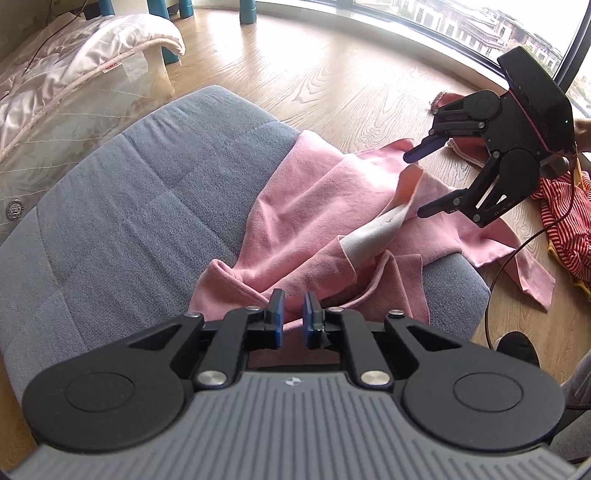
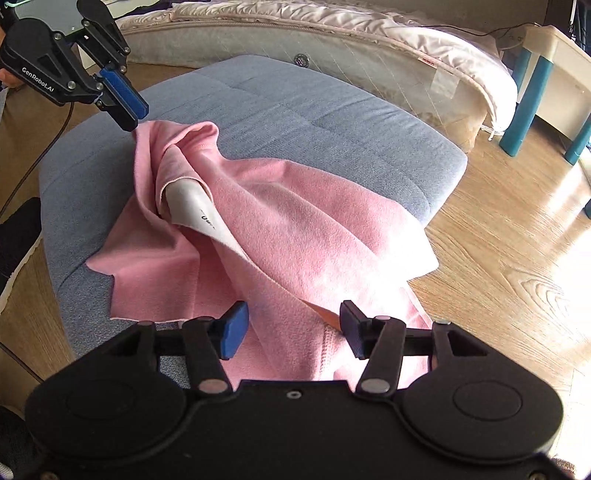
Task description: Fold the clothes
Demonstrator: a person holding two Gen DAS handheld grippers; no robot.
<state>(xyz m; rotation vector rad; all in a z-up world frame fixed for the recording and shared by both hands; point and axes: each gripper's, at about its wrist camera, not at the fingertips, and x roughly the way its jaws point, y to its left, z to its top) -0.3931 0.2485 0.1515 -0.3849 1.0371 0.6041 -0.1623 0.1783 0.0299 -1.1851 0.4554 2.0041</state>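
A pink garment (image 1: 314,206) with a white printed patch (image 1: 373,232) lies crumpled on a grey-blue cushioned ottoman (image 1: 129,192) and hangs off its edge onto the floor. My left gripper (image 1: 293,314) is nearly shut and pinches a raised fold of the garment (image 2: 173,147); in the right wrist view it (image 2: 123,99) lifts that corner at the far left. My right gripper (image 2: 291,325) is open and hovers just over the near end of the garment; in the left wrist view it (image 1: 421,181) stands open beside an upturned pink edge.
A red-and-white striped garment (image 1: 565,229) and another pinkish piece (image 1: 458,107) lie on the wooden floor by the window. A quilted bed (image 2: 332,33) stands behind the ottoman (image 2: 295,122). A small table with teal legs (image 2: 546,92) is at right. Cables and a black shoe (image 1: 517,347) lie nearby.
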